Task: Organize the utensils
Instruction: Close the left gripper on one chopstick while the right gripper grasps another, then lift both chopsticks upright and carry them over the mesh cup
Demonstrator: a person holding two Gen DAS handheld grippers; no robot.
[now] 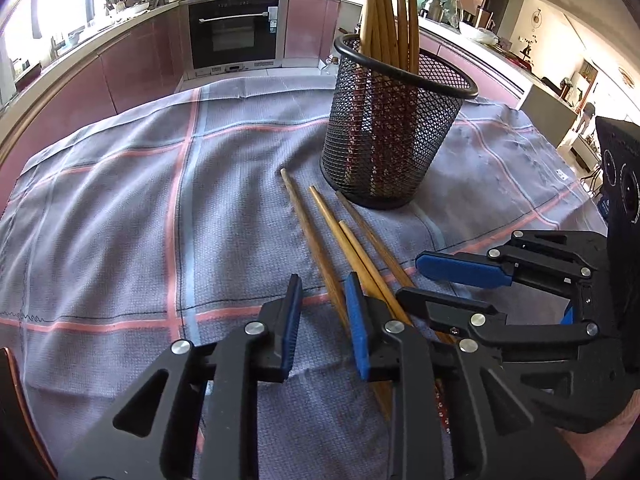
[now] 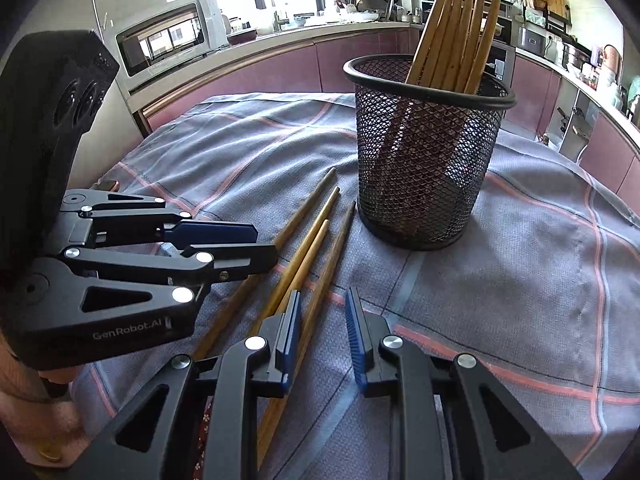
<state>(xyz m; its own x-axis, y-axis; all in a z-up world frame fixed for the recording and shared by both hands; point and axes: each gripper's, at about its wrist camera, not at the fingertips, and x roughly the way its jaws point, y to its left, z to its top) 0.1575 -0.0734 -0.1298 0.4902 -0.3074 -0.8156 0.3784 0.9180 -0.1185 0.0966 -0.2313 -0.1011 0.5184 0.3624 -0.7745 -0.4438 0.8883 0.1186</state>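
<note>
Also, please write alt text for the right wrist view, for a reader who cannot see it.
Four loose wooden chopsticks lie on a checked cloth before the open right gripper. Behind them stands a black mesh holder with more chopsticks upright inside. The left gripper enters from the left.

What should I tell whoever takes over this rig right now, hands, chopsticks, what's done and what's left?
Left gripper: open, empty, low over the loose chopsticks.
Right gripper: open, empty, beside the left one, also over those chopsticks.
Mesh holder: upright on the checked cloth, a bundle of chopsticks already standing in it.
Done: that bundle is in.
Left: four chopsticks lie side by side on the cloth just in front of the holder; none is gripped yet. Pick them up and drop them into the holder.
</note>
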